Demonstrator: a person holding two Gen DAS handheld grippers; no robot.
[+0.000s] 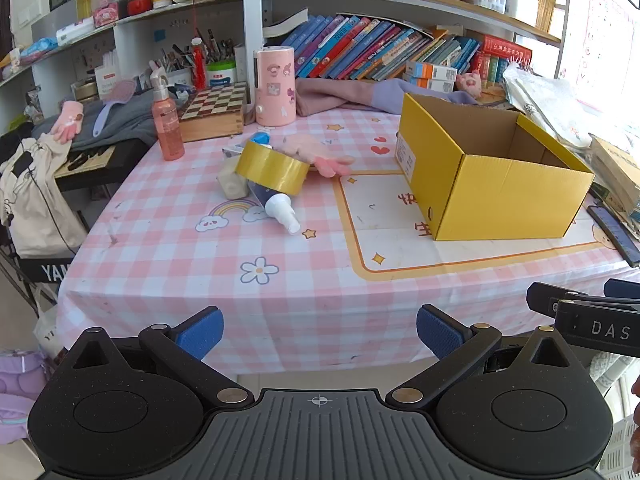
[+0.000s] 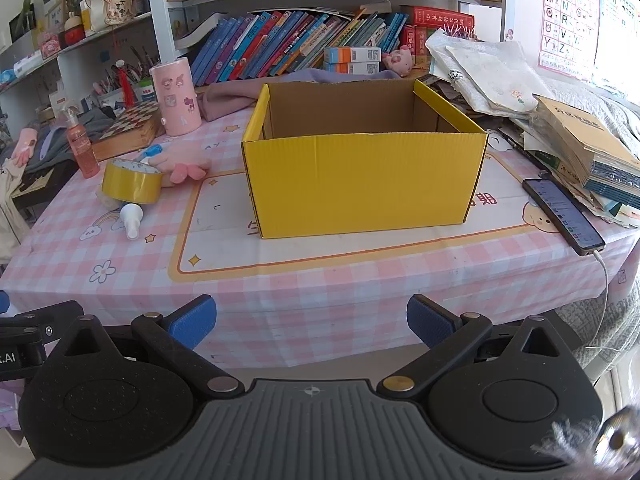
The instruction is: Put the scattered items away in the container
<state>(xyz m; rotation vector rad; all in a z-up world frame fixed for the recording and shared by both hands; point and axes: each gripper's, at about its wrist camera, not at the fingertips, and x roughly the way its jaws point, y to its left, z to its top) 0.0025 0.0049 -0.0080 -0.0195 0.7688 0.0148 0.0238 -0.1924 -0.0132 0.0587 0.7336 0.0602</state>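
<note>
Pink checked tablecloth (image 2: 320, 280) bears an open-topped yellow cardboard box (image 2: 360, 184); both tools gape wide, holding nothing.

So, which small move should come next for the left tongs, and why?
Probably bring the left tongs forward over the table edge toward the yellow tape roll. They are open and empty, short of the table. The roll lies on top of the pile, beside the yellow box, into which nothing visibly has gone yet.

Table (image 2: 320, 292) under pink checked cloth; on it yellow box (image 2: 360, 184), tape roll (image 2: 130, 186), white spray bottle (image 2: 131, 220), phone (image 2: 562, 216), pink cylinder (image 2: 176, 96).
</note>
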